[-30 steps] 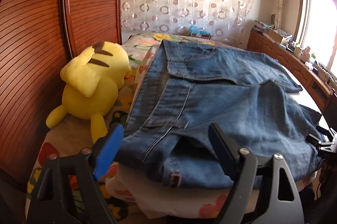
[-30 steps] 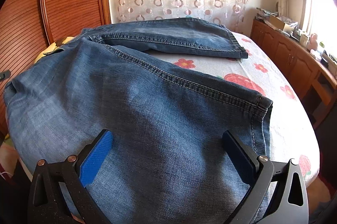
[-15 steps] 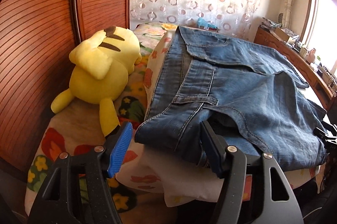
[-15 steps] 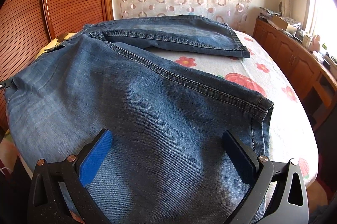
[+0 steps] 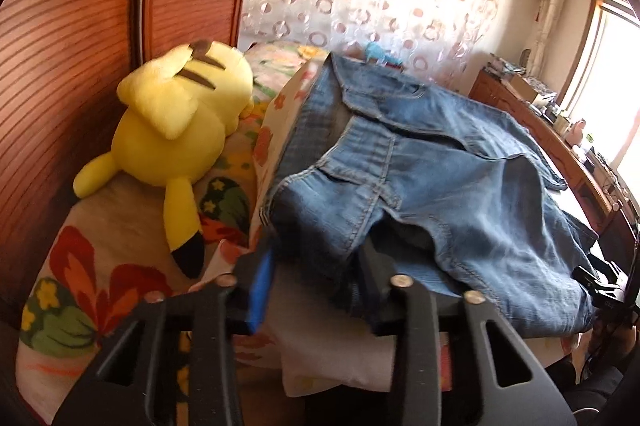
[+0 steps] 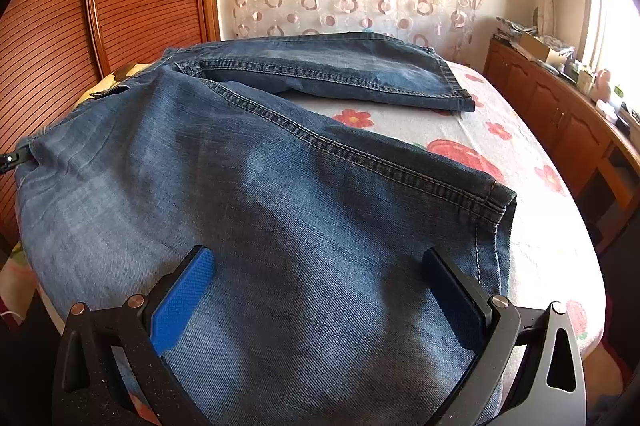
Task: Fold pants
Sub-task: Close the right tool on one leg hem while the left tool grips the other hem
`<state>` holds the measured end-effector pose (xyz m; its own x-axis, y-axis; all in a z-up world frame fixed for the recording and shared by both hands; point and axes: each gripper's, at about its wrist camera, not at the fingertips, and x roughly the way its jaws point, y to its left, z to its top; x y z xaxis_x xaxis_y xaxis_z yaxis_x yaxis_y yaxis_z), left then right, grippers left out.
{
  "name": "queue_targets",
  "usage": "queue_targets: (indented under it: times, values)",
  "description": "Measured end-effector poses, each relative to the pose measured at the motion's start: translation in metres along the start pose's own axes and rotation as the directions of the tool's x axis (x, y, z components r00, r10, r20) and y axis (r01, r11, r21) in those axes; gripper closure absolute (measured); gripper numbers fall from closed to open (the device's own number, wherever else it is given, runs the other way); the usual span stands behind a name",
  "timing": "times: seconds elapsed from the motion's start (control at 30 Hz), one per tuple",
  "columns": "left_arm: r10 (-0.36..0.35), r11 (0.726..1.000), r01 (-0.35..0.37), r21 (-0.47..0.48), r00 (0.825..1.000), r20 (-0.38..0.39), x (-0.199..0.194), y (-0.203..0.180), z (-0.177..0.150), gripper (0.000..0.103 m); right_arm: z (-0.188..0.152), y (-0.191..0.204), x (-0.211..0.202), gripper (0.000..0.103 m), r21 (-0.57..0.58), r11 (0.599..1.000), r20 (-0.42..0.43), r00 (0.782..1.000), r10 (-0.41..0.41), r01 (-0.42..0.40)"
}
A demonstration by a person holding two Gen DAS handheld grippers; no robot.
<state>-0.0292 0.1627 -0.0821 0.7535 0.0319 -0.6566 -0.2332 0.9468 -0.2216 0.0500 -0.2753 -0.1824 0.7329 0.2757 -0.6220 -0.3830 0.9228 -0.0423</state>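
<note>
Jeans [image 6: 280,185] faded blue, legs splayed; left fingers [image 5: 316,278] pinching waistband, right fingers [image 6: 316,290] spread.

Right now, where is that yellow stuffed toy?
In the left wrist view the yellow stuffed toy lies at left on the flowered bedspread, between the wooden wardrobe and the jeans.
</note>
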Motion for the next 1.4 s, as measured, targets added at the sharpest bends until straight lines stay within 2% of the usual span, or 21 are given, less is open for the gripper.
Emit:
queue_targets:
  times: [0.07, 0.13, 0.37, 0.6, 0.67, 0.73, 0.9, 1.0, 1.13, 1.17, 1.2, 1.27, 1.4]
  values:
    - [-0.003, 1.0, 0.003, 0.008, 1.0, 0.01, 0.0, -0.004, 0.002, 0.079, 0.0, 0.0, 0.0, 0.0, 0.0, 1.0, -0.001, 1.0, 0.0, 0.0]
    - [-0.003, 1.0, 0.003, 0.016, 1.0, 0.022, -0.003, -0.009, 0.004, 0.081, -0.001, 0.001, -0.001, 0.0, 0.001, 1.0, -0.002, 1.0, 0.0, 0.0]
    - [0.001, 1.0, -0.002, 0.024, 0.999, 0.038, -0.006, -0.01, 0.009, 0.082, -0.008, -0.015, -0.016, 0.0, 0.051, 0.999, -0.012, 1.0, 0.019, -0.019]
    - [0.002, 1.0, -0.004, 0.03, 0.999, 0.043, -0.007, -0.013, 0.01, 0.082, -0.021, -0.041, -0.037, 0.01, 0.075, 0.996, -0.032, 0.999, -0.041, 0.043]
    - [0.004, 0.999, -0.006, 0.034, 0.999, 0.05, -0.009, -0.014, 0.011, 0.082, -0.024, -0.045, -0.041, 0.017, 0.09, 0.995, -0.041, 0.998, -0.047, 0.05]
    - [0.007, 0.999, -0.009, 0.041, 0.999, 0.054, -0.01, -0.017, 0.013, 0.082, -0.027, -0.048, -0.043, 0.018, 0.1, 0.994, -0.05, 0.998, -0.045, 0.05]
    - [0.005, 0.998, -0.009, 0.057, 0.998, 0.069, -0.011, -0.024, 0.019, 0.082, -0.027, -0.043, -0.043, 0.03, 0.074, 0.996, -0.067, 0.997, -0.039, 0.044]
    - [-0.006, 0.998, 0.0, 0.07, 0.997, 0.082, -0.012, -0.03, 0.024, 0.085, -0.026, -0.04, -0.045, 0.038, 0.053, 0.998, -0.069, 0.997, -0.037, 0.04]
    - [-0.024, 0.995, 0.013, 0.098, 0.994, 0.106, -0.012, -0.044, 0.033, 0.088, -0.025, -0.037, -0.048, 0.062, 0.028, 1.0, -0.073, 0.997, -0.005, 0.007]
    - [-0.035, 0.994, 0.022, 0.108, 0.993, 0.117, -0.012, -0.05, 0.036, 0.088, -0.025, -0.036, -0.049, 0.072, 0.021, 1.0, -0.075, 0.997, 0.004, -0.002]
    - [-0.041, 0.993, 0.027, 0.114, 0.992, 0.122, -0.011, -0.054, 0.037, 0.089, -0.024, -0.038, -0.049, 0.077, 0.01, 1.0, -0.078, 0.997, 0.019, -0.019]
    - [-0.052, 0.991, 0.035, 0.129, 0.99, 0.128, -0.009, -0.062, 0.04, 0.091, -0.023, -0.036, -0.048, 0.084, -0.001, 1.0, -0.082, 0.996, 0.031, -0.031]
    - [-0.079, 0.986, 0.055, 0.16, 0.986, 0.149, -0.01, -0.076, 0.049, 0.091, -0.015, -0.041, -0.05, 0.09, 0.02, 0.998, -0.068, 0.995, 0.069, -0.067]
